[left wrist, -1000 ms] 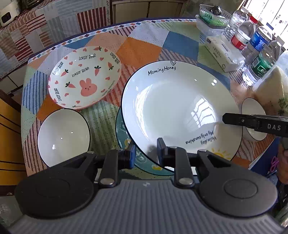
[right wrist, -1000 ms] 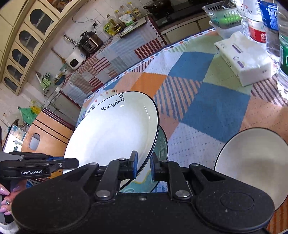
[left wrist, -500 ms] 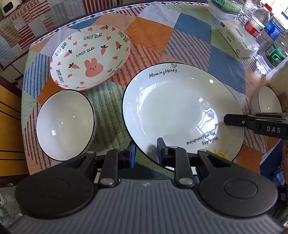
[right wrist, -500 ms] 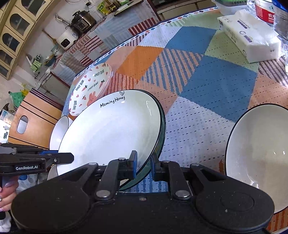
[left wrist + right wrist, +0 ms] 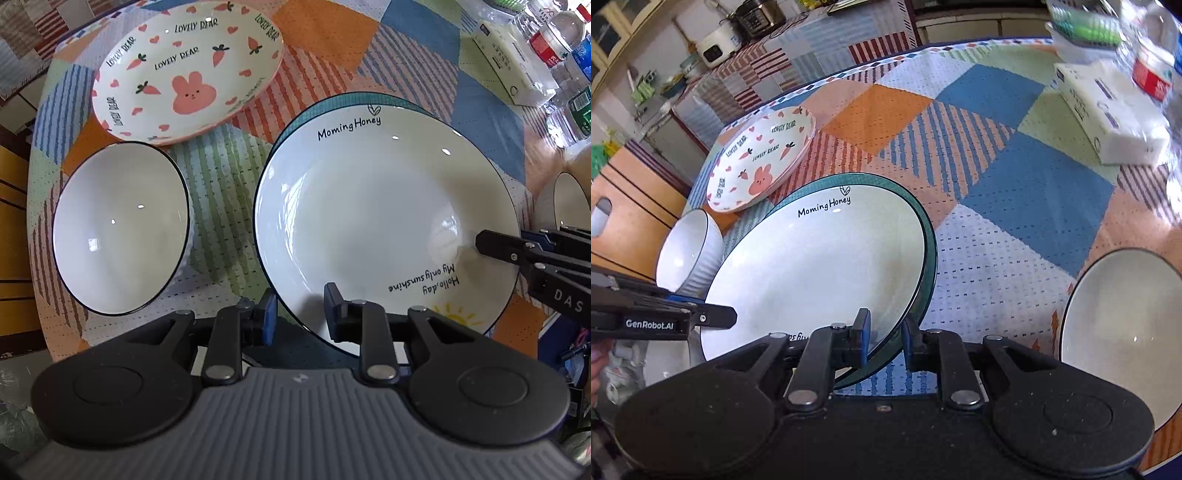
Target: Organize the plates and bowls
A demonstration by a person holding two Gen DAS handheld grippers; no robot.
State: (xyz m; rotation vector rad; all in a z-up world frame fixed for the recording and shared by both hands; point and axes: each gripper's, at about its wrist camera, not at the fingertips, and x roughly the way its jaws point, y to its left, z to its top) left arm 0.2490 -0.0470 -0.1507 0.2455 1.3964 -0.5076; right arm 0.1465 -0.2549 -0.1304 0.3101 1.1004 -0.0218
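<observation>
Big round white ceramic plate (image 5: 369, 221) with a thin dark rim and "Morning Honey" lettering is sitting nested on a teal ceramic plate (image 5: 929, 258), on the patchwork tablecloth (image 5: 1015, 184); only the teal plate's edge is showing around it.

Left gripper (image 5: 300, 310) is straddling the white plate's near rim, one finger over the inside and one outside. Its jaws are standing narrow, have just been opening a little, and the rim is lying between them. Can't tell if the pads are still pressing.

Right gripper (image 5: 885, 328) is straddling the white plate's rim on the opposite side. Same story: a narrow gap that has just been widening, rim in between, contact unclear.

Relative to the white plate:
- The cream bunny-and-carrot printed plate (image 5: 184, 74) is lying beyond it on the left gripper's side.
- A white ribbed bowl (image 5: 118, 229) is sitting beside it on that side.
- A second white bowl (image 5: 1119, 332) is sitting on the right gripper's side.
- A white tissue pack (image 5: 1108, 122) and clear plastic bottles (image 5: 554, 44) are standing well beyond it.
</observation>
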